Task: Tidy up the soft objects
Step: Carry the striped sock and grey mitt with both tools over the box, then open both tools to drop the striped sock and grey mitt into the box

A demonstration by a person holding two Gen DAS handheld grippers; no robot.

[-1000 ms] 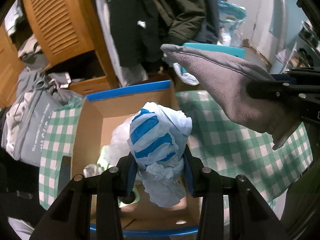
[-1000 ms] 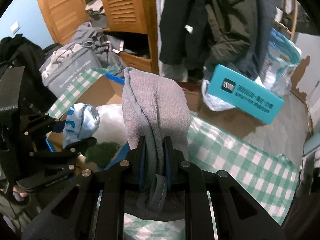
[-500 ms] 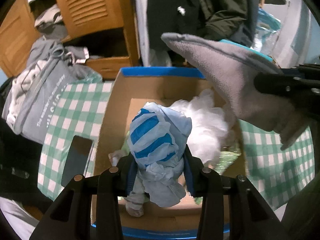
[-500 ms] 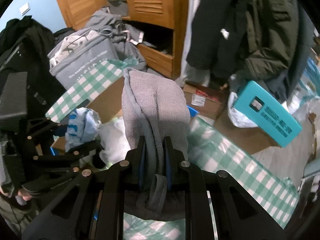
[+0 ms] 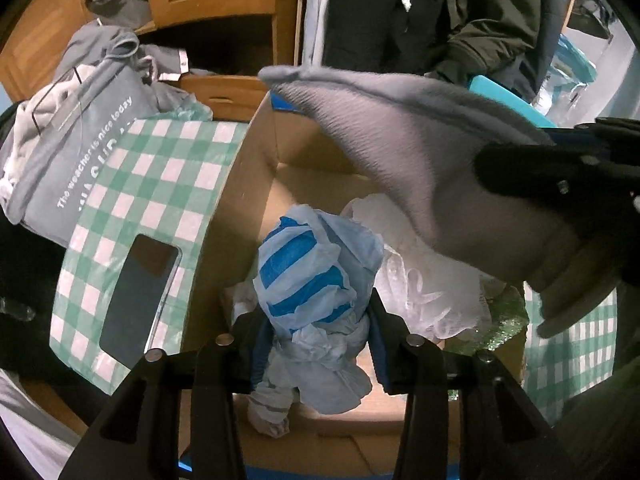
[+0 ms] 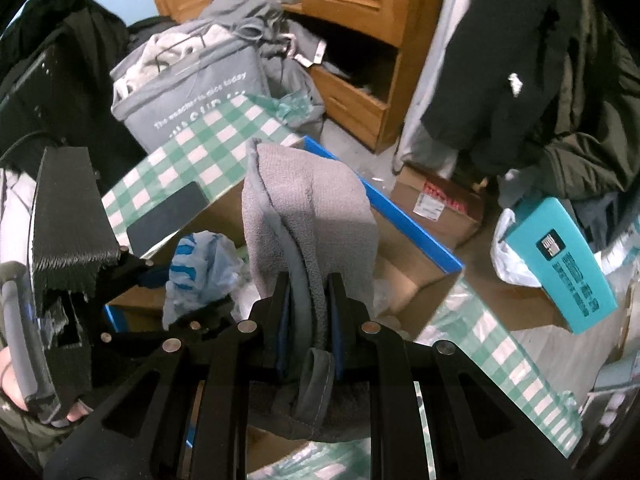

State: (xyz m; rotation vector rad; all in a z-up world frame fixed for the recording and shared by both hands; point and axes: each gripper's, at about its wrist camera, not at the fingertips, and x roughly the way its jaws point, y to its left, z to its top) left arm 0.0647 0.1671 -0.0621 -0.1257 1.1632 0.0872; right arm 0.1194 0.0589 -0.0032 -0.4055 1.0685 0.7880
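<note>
My left gripper is shut on a crumpled blue-and-white striped plastic bag and holds it over the open cardboard box with blue-taped edges. My right gripper is shut on a folded grey towel, held above the box's right side; the towel also shows in the left wrist view. Inside the box lie white plastic wrap and something green. The bag also shows in the right wrist view.
A green-checked cloth covers the table, with a dark phone lying left of the box. A grey laundry bag stands at far left. A wooden wardrobe, hanging dark coats and a teal box are behind.
Both grippers have moved leftward over the box, so the box now sits further right in the views. The bag and the towel stay gripped.
</note>
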